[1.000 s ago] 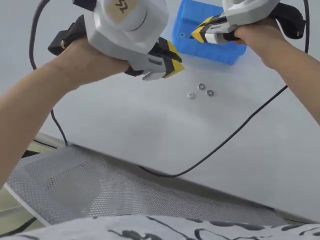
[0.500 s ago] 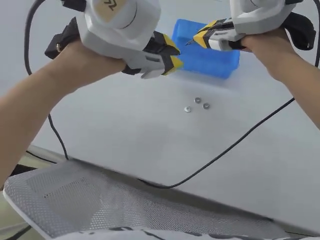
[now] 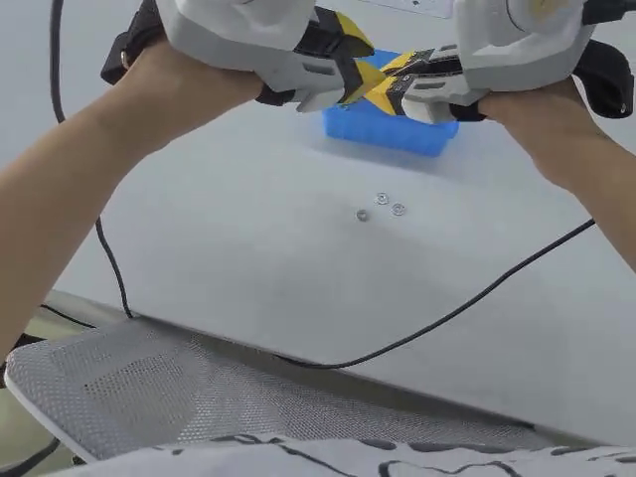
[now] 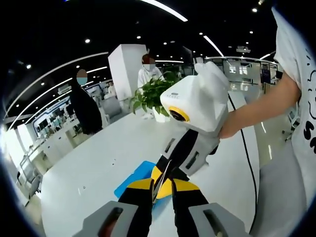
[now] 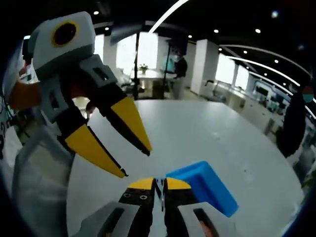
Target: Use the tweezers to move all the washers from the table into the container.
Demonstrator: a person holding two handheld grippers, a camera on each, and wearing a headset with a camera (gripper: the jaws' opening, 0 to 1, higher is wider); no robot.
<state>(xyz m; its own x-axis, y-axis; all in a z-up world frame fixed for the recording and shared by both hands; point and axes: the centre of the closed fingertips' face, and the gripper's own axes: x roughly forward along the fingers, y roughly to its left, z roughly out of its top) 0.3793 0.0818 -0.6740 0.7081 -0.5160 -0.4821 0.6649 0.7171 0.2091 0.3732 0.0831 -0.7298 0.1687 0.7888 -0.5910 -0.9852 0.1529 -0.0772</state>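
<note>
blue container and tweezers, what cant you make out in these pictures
- Inside of the blue container: in the head view, the left gripper and right gripper cover its opening, so its contents are hidden.
- Tips of the tweezers: in the right gripper view they are a thin sliver between the right jaws, too small to tell if they grip anything.
- The washers on the table: in the head view they are three specks, too small for detail.

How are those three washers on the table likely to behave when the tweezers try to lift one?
The washers look small, thin and flat on the smooth table, so they are probably light but apt to slide when nudged. As shiny rings, one might slip from the fine tweezers tips and roll.
</note>
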